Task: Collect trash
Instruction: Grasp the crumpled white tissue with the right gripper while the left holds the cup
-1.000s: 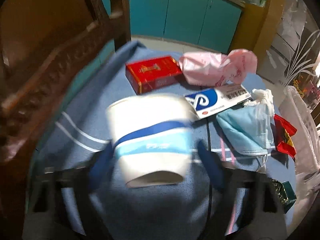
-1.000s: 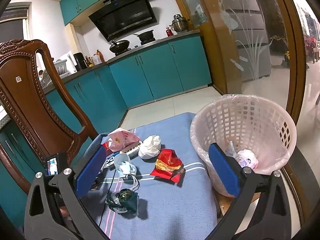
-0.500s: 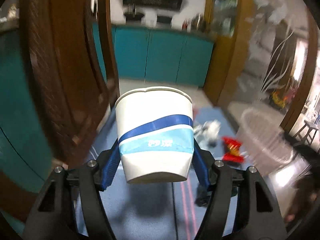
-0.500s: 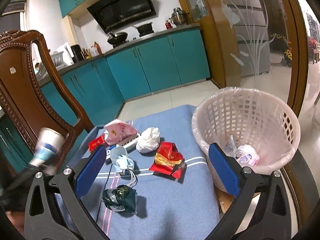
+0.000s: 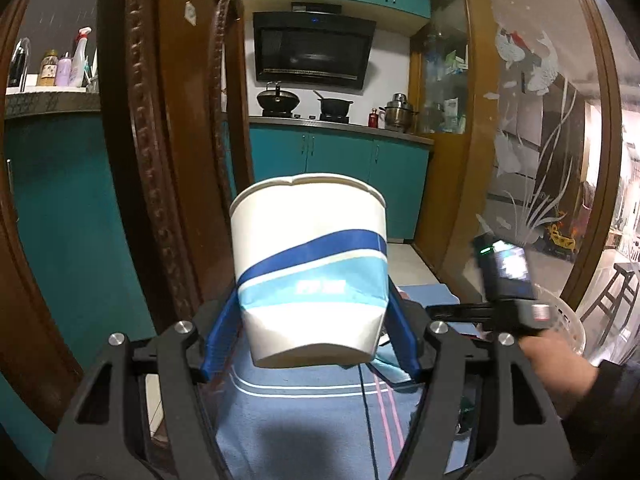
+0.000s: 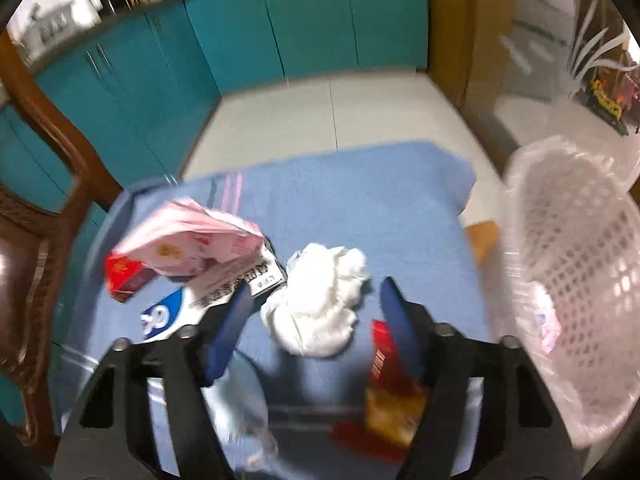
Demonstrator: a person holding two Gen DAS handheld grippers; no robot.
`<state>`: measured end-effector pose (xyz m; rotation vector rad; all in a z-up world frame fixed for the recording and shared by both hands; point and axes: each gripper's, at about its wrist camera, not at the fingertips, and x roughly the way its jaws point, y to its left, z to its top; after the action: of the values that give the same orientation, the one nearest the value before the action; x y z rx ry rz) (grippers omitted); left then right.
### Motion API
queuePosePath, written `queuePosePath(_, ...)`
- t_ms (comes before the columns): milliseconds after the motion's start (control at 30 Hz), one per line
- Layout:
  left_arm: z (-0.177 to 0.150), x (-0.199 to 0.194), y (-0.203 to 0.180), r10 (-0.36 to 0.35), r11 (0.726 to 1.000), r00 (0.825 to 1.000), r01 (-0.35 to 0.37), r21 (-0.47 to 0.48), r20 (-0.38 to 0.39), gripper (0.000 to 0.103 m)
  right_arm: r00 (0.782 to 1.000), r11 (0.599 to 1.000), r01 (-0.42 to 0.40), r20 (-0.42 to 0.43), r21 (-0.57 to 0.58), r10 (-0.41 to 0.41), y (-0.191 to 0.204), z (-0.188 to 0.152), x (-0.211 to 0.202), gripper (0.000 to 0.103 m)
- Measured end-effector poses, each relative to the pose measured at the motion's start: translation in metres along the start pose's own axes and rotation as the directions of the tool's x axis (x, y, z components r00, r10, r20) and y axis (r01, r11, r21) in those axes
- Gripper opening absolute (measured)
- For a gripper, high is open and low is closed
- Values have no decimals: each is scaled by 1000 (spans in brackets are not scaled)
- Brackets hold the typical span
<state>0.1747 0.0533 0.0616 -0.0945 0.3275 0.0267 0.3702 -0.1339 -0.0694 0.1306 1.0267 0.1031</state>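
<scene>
A white paper cup (image 5: 312, 268) with a blue band hangs upright above the blue cloth (image 5: 304, 420), and my left gripper (image 5: 316, 328) is shut on its lower half. In the right wrist view, which is blurred, my right gripper (image 6: 316, 308) points down at a crumpled white tissue (image 6: 320, 300). Its jaws are closing, with the tissue between them and a small gap at each pad. The pink lattice basket (image 6: 572, 280) stands at the right edge of the cloth (image 6: 360, 208). A hand holding the right gripper's body (image 5: 508, 280) shows in the left wrist view.
On the cloth lie a pink plastic bag (image 6: 188, 240), a red box (image 6: 124, 276), a white-and-blue box (image 6: 208, 300), a pale blue face mask (image 6: 240, 392) and a red-and-gold wrapper (image 6: 392, 392). A carved wooden chair (image 5: 160, 160) stands close on the left. Teal cabinets (image 6: 280, 32) line the back.
My left gripper has lifted the cup off the cloth and tipped up towards level. My right gripper has swung down over the white tissue, and its jaws have narrowed.
</scene>
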Motion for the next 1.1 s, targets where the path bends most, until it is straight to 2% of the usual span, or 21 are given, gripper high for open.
queuePosePath(33, 0, -2, 4, 0, 1000, 1000, 0, -2, 2, 67, 999, 1000, -5, -53, 3, 5, 1, 1, 12, 35)
queuePosePath(67, -1, -3, 7, 1, 1000, 1000, -1, 1, 4, 67, 997, 1000, -1, -75, 1, 1, 2, 0, 16, 28)
queuePosePath(100, -1, -3, 6, 0, 1000, 1000, 0, 4, 5, 67, 999, 1000, 5, -47, -6, -5, 2, -1, 9, 17)
queuePosePath(200, -2, -2, 7, -13, 1000, 1000, 13, -7, -2, 67, 996, 998, -67, 55, -16, 67, 2, -8, -35, 17)
queuePosePath(267, -3, -3, 8, -25, 1000, 1000, 25, -8, -12, 67, 982, 994, -108, 150, -32, 112, -3, -19, -79, 17)
queuePosePath(367, -2, -3, 8, -43, 999, 999, 43, -1, -20, 67, 940, 985, -156, 297, -70, 170, -13, -55, -157, 17)
queuePosePath(500, -8, -4, -2, -84, 996, 994, 85, 4, -67, 67, 902, 977, -185, 377, -106, 212, -22, -103, -203, 18)
queuePosePath(567, -12, -5, -10, -91, 995, 993, 93, 21, -74, 67, 889, 972, -218, 392, -92, 236, -27, -125, -205, 18)
queuePosePath(600, -16, -5, -15, -89, 995, 993, 92, 37, -78, 67, 893, 972, -214, 386, -93, 233, -27, -139, -198, 18)
queuePosePath(667, -22, -2, -22, -88, 994, 992, 93, 52, -91, 67, 914, 974, -204, 339, -98, 225, -24, -151, -181, 18)
queuePosePath(733, -25, 3, -28, -87, 994, 990, 94, 56, -111, 67, 920, 970, -223, 307, -100, 243, -23, -151, -174, 18)
queuePosePath(867, -31, 12, -39, -79, 994, 987, 90, 69, -143, 67, 907, 980, -162, 373, -115, 194, -23, -153, -180, 18)
queuePosePath(967, -33, 16, -48, -76, 992, 986, 89, 89, -147, 68, 897, 979, -163, 396, -120, 198, -29, -150, -184, 18)
queuePosePath(1100, -36, 19, -52, -77, 991, 985, 93, 95, -157, 68, 898, 982, -157, 399, -107, 187, -38, -151, -184, 18)
